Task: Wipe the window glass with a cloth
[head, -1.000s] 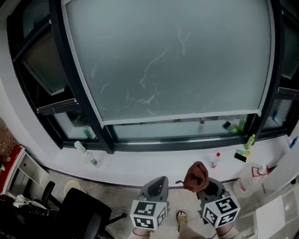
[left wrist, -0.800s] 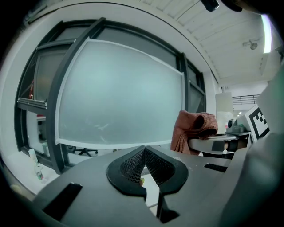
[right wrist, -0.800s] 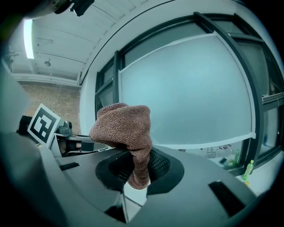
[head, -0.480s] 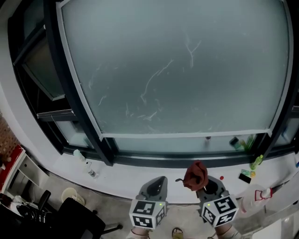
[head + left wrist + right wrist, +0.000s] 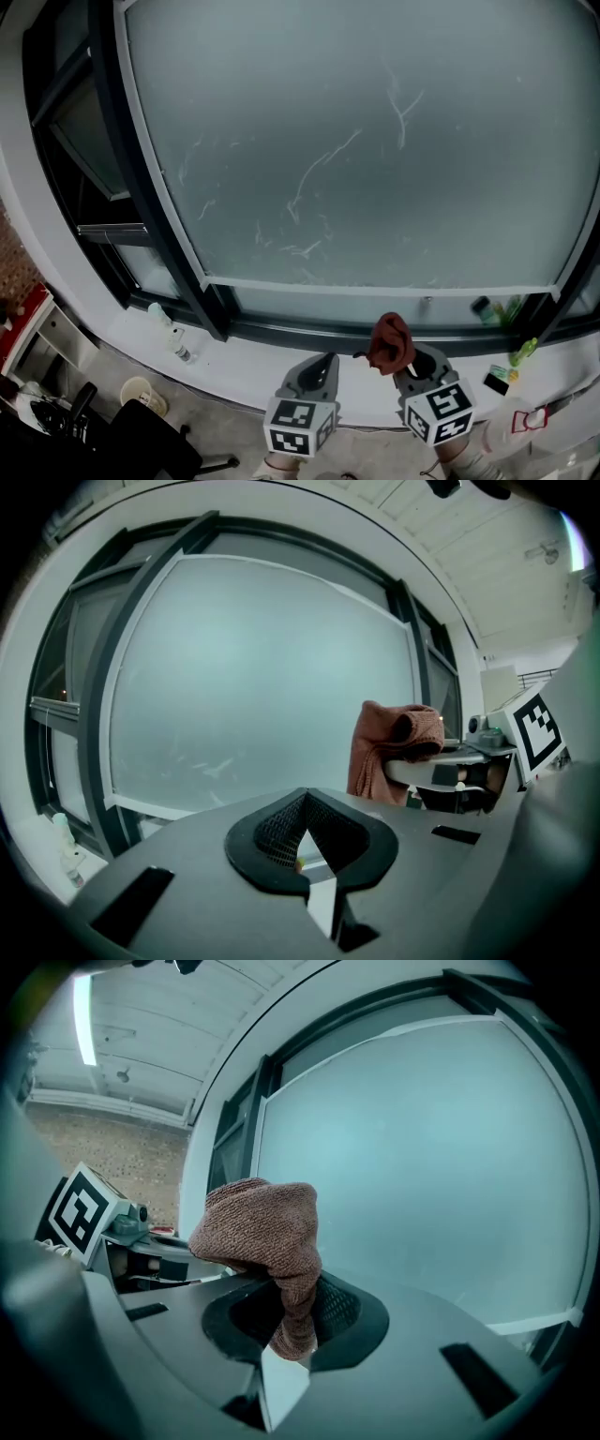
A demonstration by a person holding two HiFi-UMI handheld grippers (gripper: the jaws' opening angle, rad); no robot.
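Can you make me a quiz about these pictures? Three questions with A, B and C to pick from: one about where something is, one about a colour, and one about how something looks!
1. Where is the cloth?
A. On the windowsill
B. On the floor
C. In the right gripper

2. What colour is the cloth?
A. Reddish-brown
B. Blue
C. Yellow

3. How does the window glass look?
A. Shattered
B. Smeared with white streaks
C. Covered by a curtain

Answers:
1 C: the right gripper view shows its jaws shut on the cloth.
2 A: it looks reddish-brown in all three views.
3 B: thin white streaks cross the pane in the head view.
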